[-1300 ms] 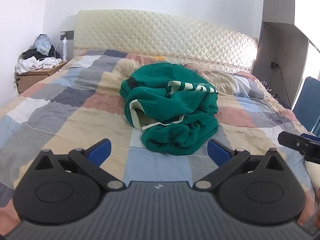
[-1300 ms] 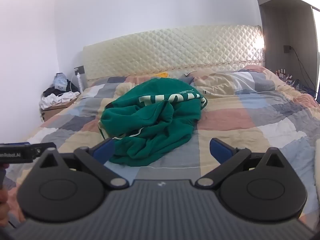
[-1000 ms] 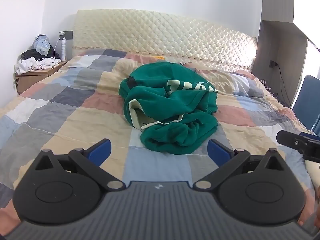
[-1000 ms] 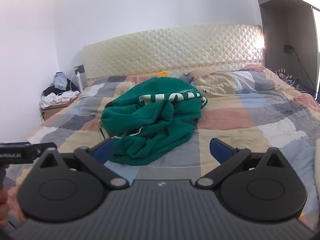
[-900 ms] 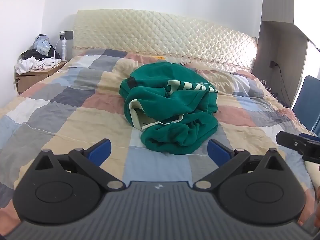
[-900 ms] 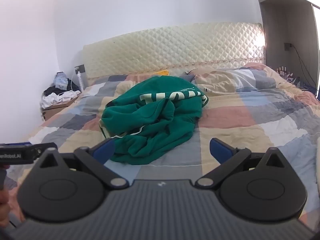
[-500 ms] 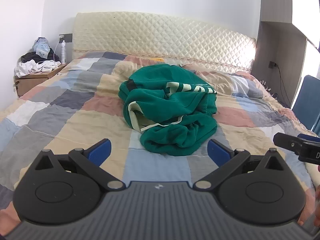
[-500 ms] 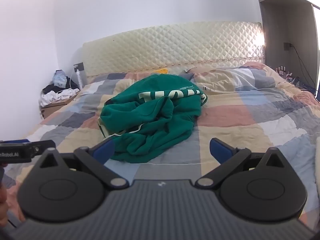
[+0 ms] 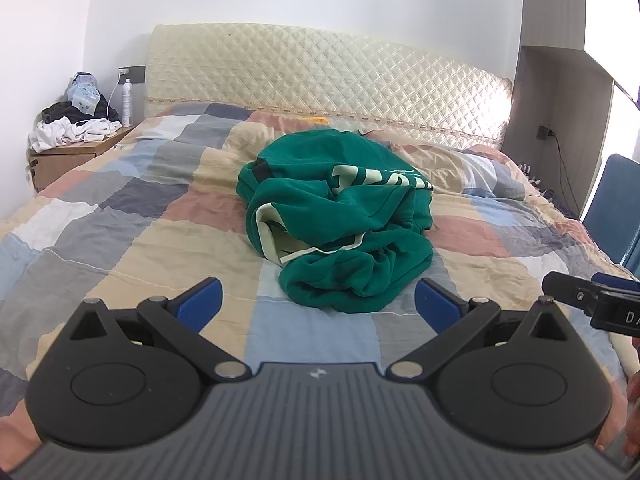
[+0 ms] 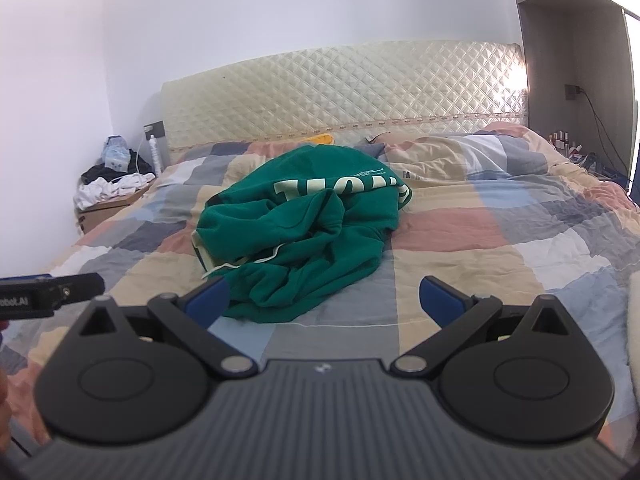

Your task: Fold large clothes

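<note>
1. Hovering short of the bed, your left gripper (image 9: 316, 300) and right gripper (image 10: 324, 294) both gape, empty (ready to pinch).
2. The green sweatshirt (image 9: 340, 216) sits crumpled at twelve o'clock on the patchwork quilt (image 9: 132, 236), needing spreading first.

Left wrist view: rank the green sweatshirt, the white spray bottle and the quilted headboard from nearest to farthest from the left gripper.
From the left gripper:
1. Green sweatshirt, crumpled mid-bed, straight ahead.
2. White spray bottle, on the nightstand, far left.
3. Quilted headboard, across the back.
The last two are nearly level in depth.
</note>
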`<state>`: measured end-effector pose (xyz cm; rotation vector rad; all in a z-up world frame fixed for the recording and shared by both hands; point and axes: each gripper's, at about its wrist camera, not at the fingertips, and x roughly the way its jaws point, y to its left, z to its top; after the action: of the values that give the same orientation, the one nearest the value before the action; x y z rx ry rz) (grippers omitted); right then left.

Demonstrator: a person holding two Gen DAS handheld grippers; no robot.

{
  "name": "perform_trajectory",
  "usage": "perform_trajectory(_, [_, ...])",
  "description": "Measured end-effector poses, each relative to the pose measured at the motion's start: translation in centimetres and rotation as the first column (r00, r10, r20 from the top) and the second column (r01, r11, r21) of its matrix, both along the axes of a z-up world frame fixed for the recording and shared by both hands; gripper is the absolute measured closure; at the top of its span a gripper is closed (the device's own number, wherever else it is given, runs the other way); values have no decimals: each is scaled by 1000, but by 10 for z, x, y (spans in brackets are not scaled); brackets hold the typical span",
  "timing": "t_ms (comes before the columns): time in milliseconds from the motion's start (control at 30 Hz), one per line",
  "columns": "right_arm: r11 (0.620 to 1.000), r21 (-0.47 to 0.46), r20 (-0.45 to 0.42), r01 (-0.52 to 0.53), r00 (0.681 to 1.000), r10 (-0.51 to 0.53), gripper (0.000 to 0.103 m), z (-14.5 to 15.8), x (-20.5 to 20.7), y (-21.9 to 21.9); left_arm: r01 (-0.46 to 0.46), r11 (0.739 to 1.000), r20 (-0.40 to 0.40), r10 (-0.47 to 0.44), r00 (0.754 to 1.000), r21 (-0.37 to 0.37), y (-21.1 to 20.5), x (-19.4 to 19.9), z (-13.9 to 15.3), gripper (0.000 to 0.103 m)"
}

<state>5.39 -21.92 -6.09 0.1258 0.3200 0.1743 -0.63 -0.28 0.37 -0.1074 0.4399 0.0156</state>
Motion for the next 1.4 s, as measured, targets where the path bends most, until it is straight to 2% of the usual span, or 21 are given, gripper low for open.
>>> perform_trajectory(900, [1000,0,-17,-5,1000,5,0,-4,0,2,-2,1000,3,2,1000,-10,0,0,-1,0])
perform_trajectory(1400, [1000,-2,-28,-3,1000,3,0,-7,2,1,11,999,-11,-11,1000,-41,1,4,-7,0])
